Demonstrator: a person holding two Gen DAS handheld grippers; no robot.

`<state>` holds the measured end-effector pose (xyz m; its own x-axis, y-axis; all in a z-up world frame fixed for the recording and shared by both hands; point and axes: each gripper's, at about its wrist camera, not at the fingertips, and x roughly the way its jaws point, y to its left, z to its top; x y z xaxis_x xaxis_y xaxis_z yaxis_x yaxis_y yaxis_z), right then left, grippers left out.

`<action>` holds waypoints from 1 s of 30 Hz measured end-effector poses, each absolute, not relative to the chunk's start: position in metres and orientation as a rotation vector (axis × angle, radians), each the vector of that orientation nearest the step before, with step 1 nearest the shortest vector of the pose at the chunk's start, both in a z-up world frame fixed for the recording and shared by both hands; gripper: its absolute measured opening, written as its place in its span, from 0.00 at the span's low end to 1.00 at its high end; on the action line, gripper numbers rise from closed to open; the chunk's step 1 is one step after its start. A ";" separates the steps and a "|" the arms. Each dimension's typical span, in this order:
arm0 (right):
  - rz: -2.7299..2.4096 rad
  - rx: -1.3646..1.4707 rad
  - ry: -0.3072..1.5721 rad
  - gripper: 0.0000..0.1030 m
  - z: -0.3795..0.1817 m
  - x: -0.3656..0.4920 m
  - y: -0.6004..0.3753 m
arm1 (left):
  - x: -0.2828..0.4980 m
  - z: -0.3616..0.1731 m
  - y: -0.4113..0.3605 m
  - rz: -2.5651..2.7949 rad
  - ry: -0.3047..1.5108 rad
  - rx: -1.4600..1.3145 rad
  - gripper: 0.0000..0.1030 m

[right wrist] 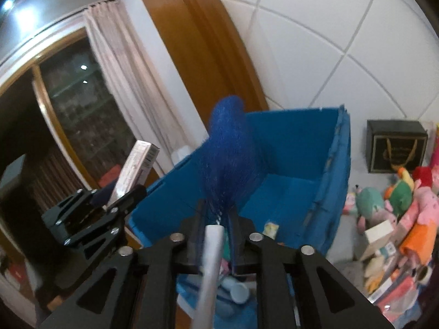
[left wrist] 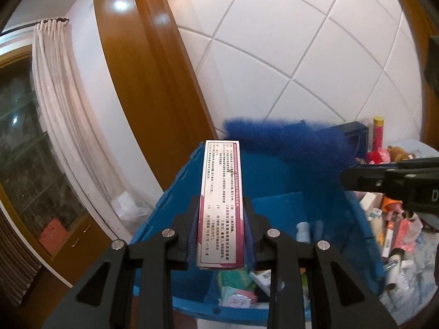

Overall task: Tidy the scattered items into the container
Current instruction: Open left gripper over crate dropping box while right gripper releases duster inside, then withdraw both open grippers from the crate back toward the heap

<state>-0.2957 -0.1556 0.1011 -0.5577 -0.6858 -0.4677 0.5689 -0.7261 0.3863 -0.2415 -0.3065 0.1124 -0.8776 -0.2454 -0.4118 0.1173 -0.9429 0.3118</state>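
White tiled wall and a glossy brown wooden door frame are filling the background, with a pale curtain [right wrist: 115,63] hanging by a dark window off to the side.

So both hands are busy here. The left gripper [left wrist: 221,227] is clenching a long flat cardboard box with a silver printed label and pink edges [left wrist: 221,192], long axis pointing straight out along the fingers and tilted up. The box is hanging right over the near edge of the big blue plastic storage crate [left wrist: 277,208], so the drop is basically straight down and a bit forward.

The right gripper [right wrist: 218,227] is clamping the white handle of a fluffy blue duster [right wrist: 227,148]. Its brush end is sticking forward and up above the crate's opening, also in line with the fingers. In the left wrist view the duster is crossing over the far side of the crate, with the right gripper coming in from the right edge.

Both grippers are sitting side by side at the crate's near rim, left one a bit lower and angled inward. Some small stuff is already lying in the crate's bottom. Plenty of plush toys and small boxes [right wrist: 397,219] are still lying outside, to the right of the crate.

My guess: both are about to let go into the crate, and the duster might not fit lengthwise.
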 end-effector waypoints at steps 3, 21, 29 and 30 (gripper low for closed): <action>-2.298 0.788 -0.213 0.52 0.103 -0.304 -0.180 | -0.256 0.110 -0.319 -2.822 -0.430 0.682 0.77; -2.498 0.563 -0.108 0.70 0.114 -0.226 -0.133 | -0.218 0.105 -0.321 -2.854 -0.316 0.515 0.99; -2.530 0.542 -0.039 0.70 0.094 -0.194 -0.087 | -0.189 0.100 -0.280 -2.840 -0.289 0.503 0.99; -2.526 0.550 -0.041 0.70 0.091 -0.191 -0.081 | -0.185 0.098 -0.272 -2.835 -0.292 0.502 0.99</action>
